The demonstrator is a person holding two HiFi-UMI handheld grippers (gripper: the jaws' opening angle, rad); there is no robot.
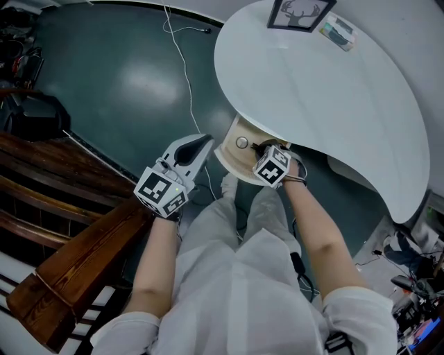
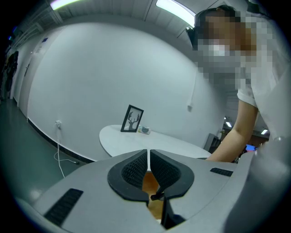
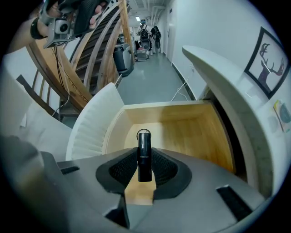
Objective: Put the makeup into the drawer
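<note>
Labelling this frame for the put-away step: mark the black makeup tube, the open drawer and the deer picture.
black makeup tube (image 3: 144, 154), right gripper view, middle of its barrel.
drawer (image 3: 182, 132), right gripper view, bare wooden floor inside.
deer picture (image 1: 300, 12), head view, centre of the print.

White-walled room, glossy floor, one curved counter.

The plain white wall (image 2: 104, 68) runs behind a rounded white counter (image 1: 326, 97). On the counter's far end a black-framed deer picture (image 1: 300, 14) stands upright with a small card (image 1: 338, 32) just beside it. The dark teal floor (image 1: 118, 76) is shiny and carries a soft reflection of the long ceiling light strips (image 2: 175, 10). A thin white cable (image 1: 182, 62) trails across the floor from a wall socket (image 2: 58, 124). Dark wooden slatted furniture (image 1: 69, 236) fills the left side. Down a corridor some dark equipment (image 3: 148, 32) stands, too small to make out.
</note>
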